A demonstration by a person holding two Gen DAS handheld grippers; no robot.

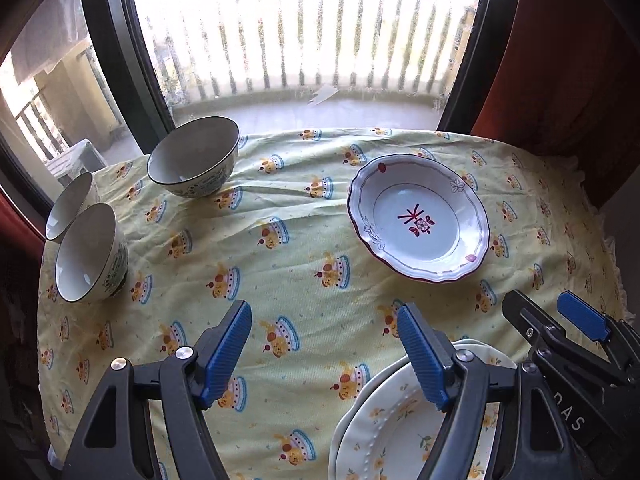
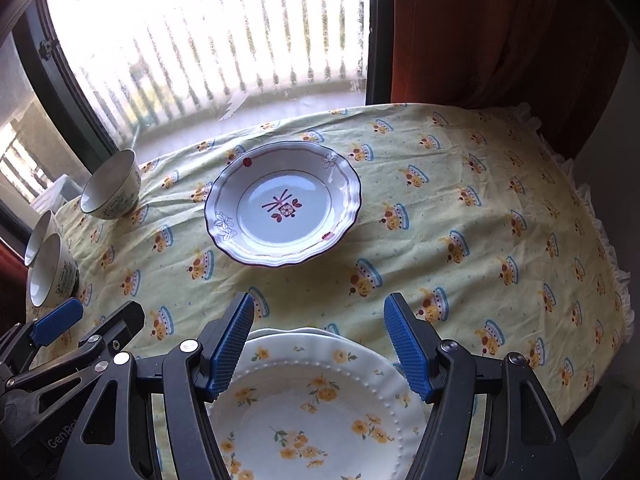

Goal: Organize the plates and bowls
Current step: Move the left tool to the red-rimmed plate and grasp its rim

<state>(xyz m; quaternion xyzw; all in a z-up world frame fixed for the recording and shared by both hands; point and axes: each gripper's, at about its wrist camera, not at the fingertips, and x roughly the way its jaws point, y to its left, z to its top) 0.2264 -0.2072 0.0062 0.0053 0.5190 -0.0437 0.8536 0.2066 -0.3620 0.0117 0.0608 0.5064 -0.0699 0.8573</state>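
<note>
Plates first: a stack of white plates with yellow flowers (image 2: 316, 408) lies at the near edge of the table, directly beneath the right gripper (image 2: 319, 350). Its blue pads stand released on either side of the stack's far rim, pressing on nothing. A single scalloped plate with a red motif (image 2: 282, 204) sits alone farther out, straight ahead of this gripper, toward the window. Being round, it offers no preferred axis; any rim point would do. The right hand looks the nearer one to it. The left gripper (image 1: 324, 354) hovers just beside the stack, also released and empty. Three bowls stand along the table's far left side: a large bowl (image 1: 194, 156) near the window and two smaller bowls (image 1: 90, 252) touching each other, closer to the left hand. A yellow printed tablecloth (image 1: 280, 264) covers the table; a red curtain (image 2: 500, 32) hangs at right.
</note>
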